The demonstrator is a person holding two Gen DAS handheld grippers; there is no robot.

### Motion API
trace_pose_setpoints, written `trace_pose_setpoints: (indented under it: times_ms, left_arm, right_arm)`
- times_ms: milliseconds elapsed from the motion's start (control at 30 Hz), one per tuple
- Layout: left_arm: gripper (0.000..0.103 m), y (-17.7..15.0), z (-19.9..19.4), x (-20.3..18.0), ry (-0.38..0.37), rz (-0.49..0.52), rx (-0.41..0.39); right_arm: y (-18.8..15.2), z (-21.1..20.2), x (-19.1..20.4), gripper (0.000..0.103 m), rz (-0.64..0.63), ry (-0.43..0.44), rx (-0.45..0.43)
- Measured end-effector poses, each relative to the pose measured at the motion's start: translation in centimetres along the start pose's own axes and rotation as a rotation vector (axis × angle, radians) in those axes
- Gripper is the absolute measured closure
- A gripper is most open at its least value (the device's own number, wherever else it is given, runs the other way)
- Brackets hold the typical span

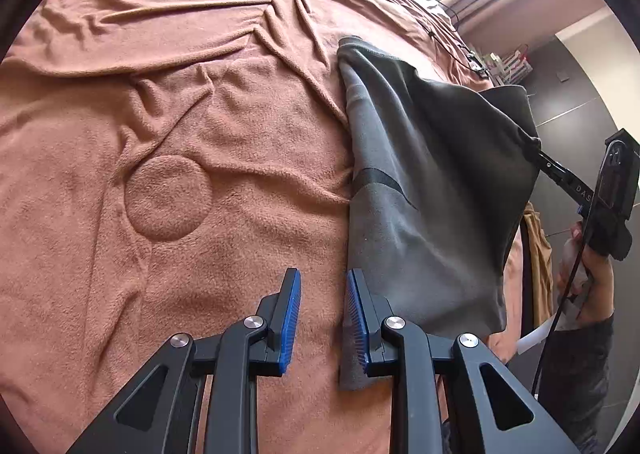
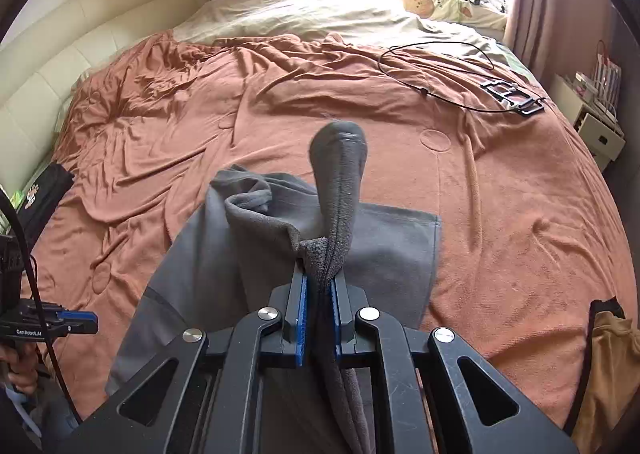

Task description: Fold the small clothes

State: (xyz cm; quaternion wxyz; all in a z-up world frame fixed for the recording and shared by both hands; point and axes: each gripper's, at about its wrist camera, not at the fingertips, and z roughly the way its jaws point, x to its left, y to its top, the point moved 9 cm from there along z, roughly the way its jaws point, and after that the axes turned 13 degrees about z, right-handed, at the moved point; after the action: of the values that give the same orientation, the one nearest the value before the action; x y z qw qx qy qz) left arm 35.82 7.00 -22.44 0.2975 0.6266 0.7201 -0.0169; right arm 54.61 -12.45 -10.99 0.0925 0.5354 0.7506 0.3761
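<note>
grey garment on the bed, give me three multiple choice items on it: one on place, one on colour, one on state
1. Where does the grey garment lie?
A. on the rust-orange blanket
B. on a wooden floor
C. in a laundry basket

2. What colour are the pads of the left gripper?
A. red
B. blue
C. white

3. How does the right gripper stand?
A. wide open above the cloth
B. shut on nothing
C. shut on a fold of the garment

Answers:
1 A, the garment rests on the blanket that covers the bed.
2 B, the left wrist view shows blue ribbed pads, apart, with nothing between them.
3 C, the right wrist view shows the pads pressed on grey fabric that rises between them.
</note>
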Motion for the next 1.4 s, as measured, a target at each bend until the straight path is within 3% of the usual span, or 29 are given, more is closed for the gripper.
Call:
trace_pose_setpoints:
  times_ms: [267,400,567,633,667,700,733,1200,1400]
  left_arm:
    - [0.077,0.9,1.6,-1.3,-0.013,0.024,0.022]
    - [0.077,1.4,2.5,-1.8,-0.009,0.039,0.036]
    - [0.077,1.6,3.6,-1.8,0.005,0.046,0.058]
    - [0.077,1.7,4.0,-1.7,0.009,0.046,0.066]
    - [0.077,1.8,4.2,-1.7,0.01,0.045,0.068]
    - [0.077,2.0,4.2,-1.6,0.011,0.043,0.068]
    - [0.077,2.3,4.3,-1.6,0.013,0.043,0.067]
    - [0.077,12.0,5.2,-0.1,0.087,0.045,0.007]
    - [0.077,16.1,7.6,1.0,0.117,0.051,-0.003]
  right_arm:
    - [1.1,2.4,-5.1,0.097,0.169,0.036,0.018]
    - [0.0,5.1,-8.8,0.097,0.302,0.034,0.063]
    - [-1.1,6.9,-10.1,0.095,0.438,0.153,0.121]
    - [-0.8,6.6,-10.4,0.089,0.496,0.229,0.116]
    - [-0.6,6.6,-10.7,0.08,0.518,0.249,0.115]
    - [-0.4,6.7,-11.2,0.072,0.529,0.25,0.11]
    - [-0.1,6.7,-11.4,0.071,0.53,0.249,0.103]
    - [1.9,11.0,-13.1,0.071,0.665,0.381,0.167]
    - [2.6,12.8,-13.5,0.074,0.643,0.347,0.228]
